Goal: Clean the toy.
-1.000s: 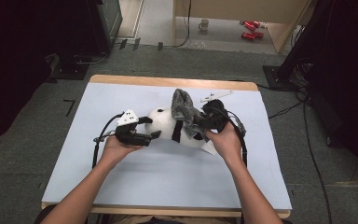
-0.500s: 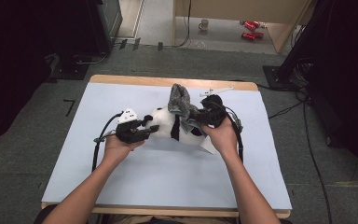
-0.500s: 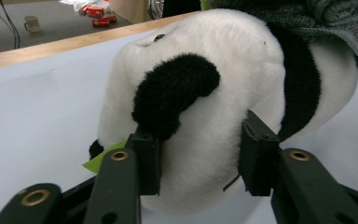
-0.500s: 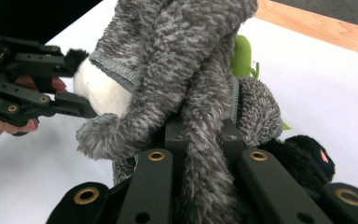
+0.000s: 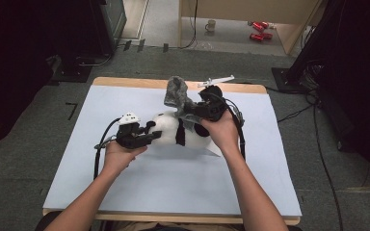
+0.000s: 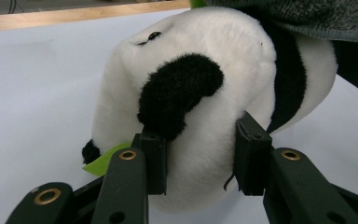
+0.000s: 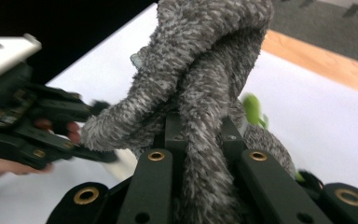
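My left gripper [image 6: 199, 156] has just clamped the plush dog [image 5: 176, 132]'s head; my right gripper [image 7: 199, 135] grips the grey garment [image 5: 177, 94] above the dog, mostly undone.

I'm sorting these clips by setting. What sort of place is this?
Probably a lab or workshop set up for recording: a table under a pale sheet on grey carpet, cables trailing across the floor, dark equipment stands at the sides, and a mug on the floor.

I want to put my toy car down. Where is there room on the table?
Free: the near part of the table between the two forearms, the left side beside the left tool, and the far-right corner. Crowded: the middle, where the plush dog and grey cloth are.
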Motion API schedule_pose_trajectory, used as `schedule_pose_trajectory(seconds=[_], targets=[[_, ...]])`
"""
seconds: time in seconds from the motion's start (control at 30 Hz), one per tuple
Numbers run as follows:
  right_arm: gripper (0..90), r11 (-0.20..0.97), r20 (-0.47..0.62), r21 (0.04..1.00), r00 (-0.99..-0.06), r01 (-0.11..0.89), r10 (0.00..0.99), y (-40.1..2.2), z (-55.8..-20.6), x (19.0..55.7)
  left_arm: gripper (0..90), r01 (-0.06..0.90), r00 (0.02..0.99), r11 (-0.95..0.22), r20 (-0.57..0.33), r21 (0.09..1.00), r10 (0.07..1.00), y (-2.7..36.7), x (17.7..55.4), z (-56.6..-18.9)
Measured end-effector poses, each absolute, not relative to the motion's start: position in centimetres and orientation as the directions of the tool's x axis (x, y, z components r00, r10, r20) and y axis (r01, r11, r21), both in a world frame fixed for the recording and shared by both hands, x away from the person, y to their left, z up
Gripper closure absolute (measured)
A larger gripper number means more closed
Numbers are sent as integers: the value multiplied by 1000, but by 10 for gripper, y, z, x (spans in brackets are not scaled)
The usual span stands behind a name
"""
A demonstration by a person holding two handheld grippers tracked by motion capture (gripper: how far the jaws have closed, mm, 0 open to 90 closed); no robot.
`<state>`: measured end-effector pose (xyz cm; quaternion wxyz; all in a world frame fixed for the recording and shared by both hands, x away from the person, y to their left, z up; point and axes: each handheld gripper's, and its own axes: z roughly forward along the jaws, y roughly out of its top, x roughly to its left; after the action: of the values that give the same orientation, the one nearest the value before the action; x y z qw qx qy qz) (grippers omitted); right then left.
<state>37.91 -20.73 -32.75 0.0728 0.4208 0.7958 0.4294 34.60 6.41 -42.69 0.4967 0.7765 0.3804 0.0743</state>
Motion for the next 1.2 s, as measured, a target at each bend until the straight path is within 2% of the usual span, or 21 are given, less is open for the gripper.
schedule_pose_trajectory(seconds=[0.23, 0.53, 0.73, 0.9, 1.0, 1.2], targets=[[803, 319, 232, 753, -686, 576, 690, -172, -312, 377, 614, 521, 692, -204, -271, 829, 669, 63, 346, -426], [804, 397, 213, 691, -695, 604, 687, -137, -347, 381, 611, 548, 679, -207, -287, 811, 675, 65, 348, -428], [806, 395, 208, 686, -685, 611, 698, -148, -358, 381, 610, 558, 680, -223, -285, 799, 676, 66, 349, -429], [806, 434, 122, 665, -661, 608, 740, -169, -358, 376, 610, 575, 672, -215, -306, 790, 674, 69, 351, -431], [806, 392, 176, 666, -644, 635, 745, -188, -362, 377, 609, 566, 677, -220, -296, 795, 674, 67, 350, -431], [806, 369, 159, 665, -606, 649, 779, -211, -357, 379, 607, 577, 673, -214, -310, 788, 672, 69, 352, -431]])
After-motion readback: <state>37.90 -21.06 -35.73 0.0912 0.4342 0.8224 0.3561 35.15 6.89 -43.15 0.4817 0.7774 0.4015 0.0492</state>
